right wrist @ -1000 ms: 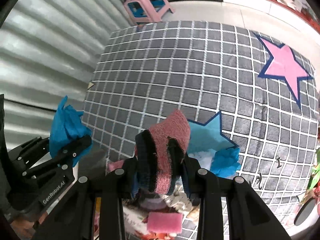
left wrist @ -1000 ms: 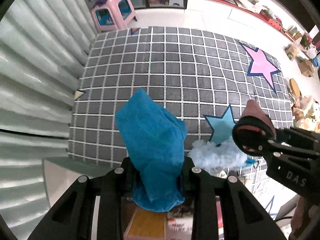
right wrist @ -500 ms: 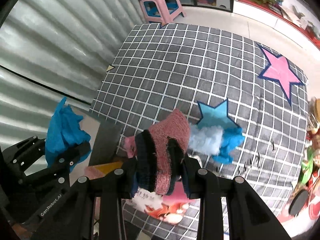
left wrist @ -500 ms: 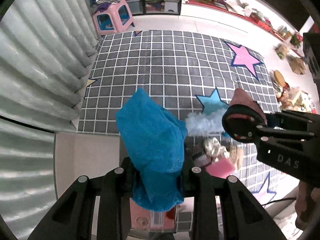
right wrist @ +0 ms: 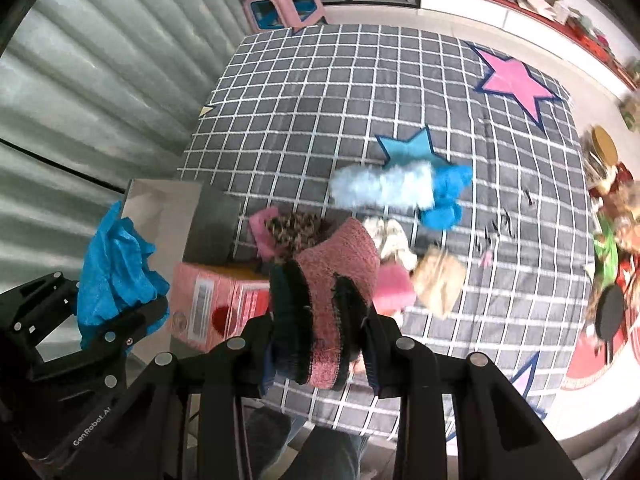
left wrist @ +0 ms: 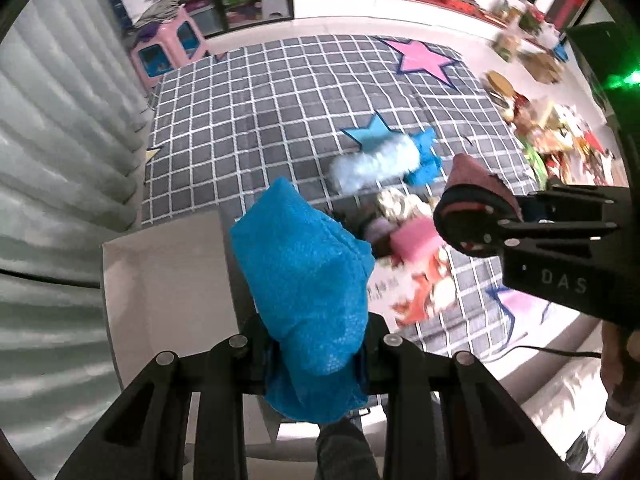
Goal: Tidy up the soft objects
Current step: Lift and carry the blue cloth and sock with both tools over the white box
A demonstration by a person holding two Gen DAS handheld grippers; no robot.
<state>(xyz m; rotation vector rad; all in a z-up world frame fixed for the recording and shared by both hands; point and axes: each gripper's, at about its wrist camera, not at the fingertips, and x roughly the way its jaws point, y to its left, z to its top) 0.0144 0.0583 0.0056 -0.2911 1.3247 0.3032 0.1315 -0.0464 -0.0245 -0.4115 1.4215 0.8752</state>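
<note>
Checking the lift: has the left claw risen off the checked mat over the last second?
Yes. The left claw, holding the blue cloth, rose; the checked mat shrank below.

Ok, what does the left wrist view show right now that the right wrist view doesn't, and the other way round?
Only the left wrist view shows the left gripper head-on, shut on the blue cloth, with the grey box interior beside it.

Only the right wrist view shows the right gripper head-on, shut on the pink knit item, plus the pink carton and leopard-print piece.

Both show the checked mat, the fluffy pale blue item by the blue star, and the pink stool.
</note>
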